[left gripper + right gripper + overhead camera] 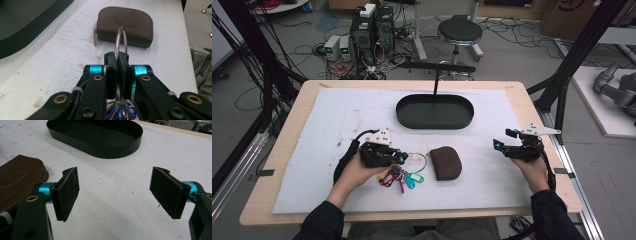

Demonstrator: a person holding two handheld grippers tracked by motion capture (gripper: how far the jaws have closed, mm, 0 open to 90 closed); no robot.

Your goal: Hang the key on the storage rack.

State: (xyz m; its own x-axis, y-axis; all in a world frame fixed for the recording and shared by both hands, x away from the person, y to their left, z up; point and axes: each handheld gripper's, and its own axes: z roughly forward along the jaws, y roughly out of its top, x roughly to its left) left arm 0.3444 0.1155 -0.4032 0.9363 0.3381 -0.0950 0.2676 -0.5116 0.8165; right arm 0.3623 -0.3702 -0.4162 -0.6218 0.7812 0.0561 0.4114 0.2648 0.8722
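I am counting one thin silver wire key ring (121,40), one brown leather zip pouch (446,162), one black oval metal tray (434,111) and a bunch of coloured plastic key tags (401,177) on the white-covered tabletop (312,165). The tags are overlapping, so I am not getting a sure count; red, blue and teal ones are showing. The ring is a plain bright loop, standing upright just left of the pouch, with the tags hanging under it. My left gripper (399,157) is pinching the ring's near side, its jaws pressed together on the wire. My right gripper (500,145) is hovering well right of the pouch, jaws spread wide with nothing between them. The tray is lying beyond the pouch. The ring's lower half is hiding behind the left jaws.
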